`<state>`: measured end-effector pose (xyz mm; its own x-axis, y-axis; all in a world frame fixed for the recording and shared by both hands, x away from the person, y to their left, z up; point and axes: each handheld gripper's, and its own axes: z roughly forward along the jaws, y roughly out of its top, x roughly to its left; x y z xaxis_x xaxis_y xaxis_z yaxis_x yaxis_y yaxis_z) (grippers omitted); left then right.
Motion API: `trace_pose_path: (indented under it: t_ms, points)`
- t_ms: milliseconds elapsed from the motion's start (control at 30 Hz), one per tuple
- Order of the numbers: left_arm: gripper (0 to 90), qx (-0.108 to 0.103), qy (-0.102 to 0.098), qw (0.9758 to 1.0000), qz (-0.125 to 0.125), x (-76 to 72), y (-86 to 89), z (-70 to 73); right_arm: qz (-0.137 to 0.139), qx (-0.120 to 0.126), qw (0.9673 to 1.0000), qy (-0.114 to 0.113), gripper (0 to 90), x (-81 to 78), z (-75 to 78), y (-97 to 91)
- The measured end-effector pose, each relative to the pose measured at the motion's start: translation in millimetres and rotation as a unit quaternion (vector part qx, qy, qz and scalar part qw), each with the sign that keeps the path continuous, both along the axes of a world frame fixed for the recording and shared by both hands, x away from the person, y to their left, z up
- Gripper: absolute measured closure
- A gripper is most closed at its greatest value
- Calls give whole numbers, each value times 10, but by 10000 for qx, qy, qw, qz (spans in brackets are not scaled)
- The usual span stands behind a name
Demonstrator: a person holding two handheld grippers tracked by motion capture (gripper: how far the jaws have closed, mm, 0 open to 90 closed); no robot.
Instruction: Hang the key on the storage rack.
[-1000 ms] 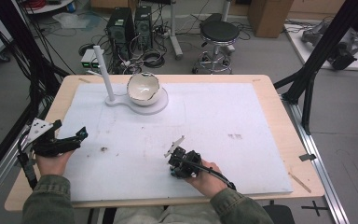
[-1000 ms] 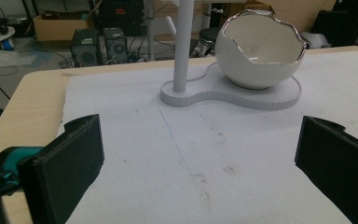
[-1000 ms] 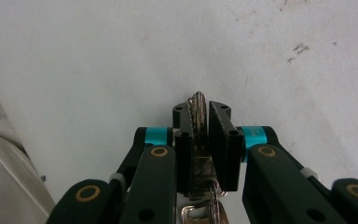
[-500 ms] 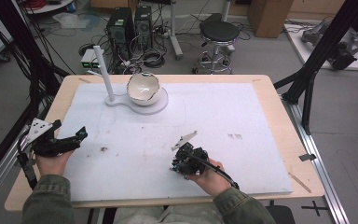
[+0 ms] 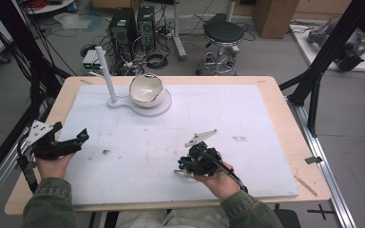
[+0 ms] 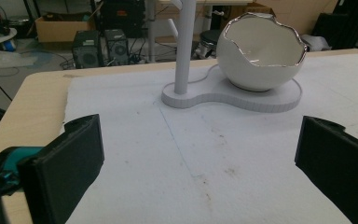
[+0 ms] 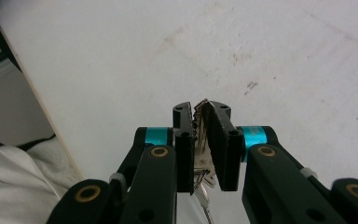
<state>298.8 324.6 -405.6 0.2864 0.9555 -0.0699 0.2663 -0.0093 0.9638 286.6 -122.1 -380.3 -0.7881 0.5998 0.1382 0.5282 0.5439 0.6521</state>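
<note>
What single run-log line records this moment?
right gripper: shut on silver metal keys | left gripper: open | white egg-shaped bowl: on stand

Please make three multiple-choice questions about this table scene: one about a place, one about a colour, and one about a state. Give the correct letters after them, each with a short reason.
1. Where does the bowl stand?
A. on the white stand at the far side of the table
B. on the stool
C. beside the person's right hand

2. What colour is the mat that covers the table?
A. green
B. white
C. black

3. In what state is the right gripper?
A. open and empty
B. shut on a key
C. shut on a spoon

Answers:
1 A, the high view shows the bowl on the stand next to the upright post.
2 B, the sheet looks white in all views.
3 B, the right gripper view shows a toothed metal blade pinched between the jaws.
</note>
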Motion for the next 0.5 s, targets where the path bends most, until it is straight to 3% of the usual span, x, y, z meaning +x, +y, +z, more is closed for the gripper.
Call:
trace_pose_path:
  t_ms: [500]
  points:
    - [17,-46,27,10000,-8,-6,2,-9,-176,627,9977,-182,809,59,291,-147]
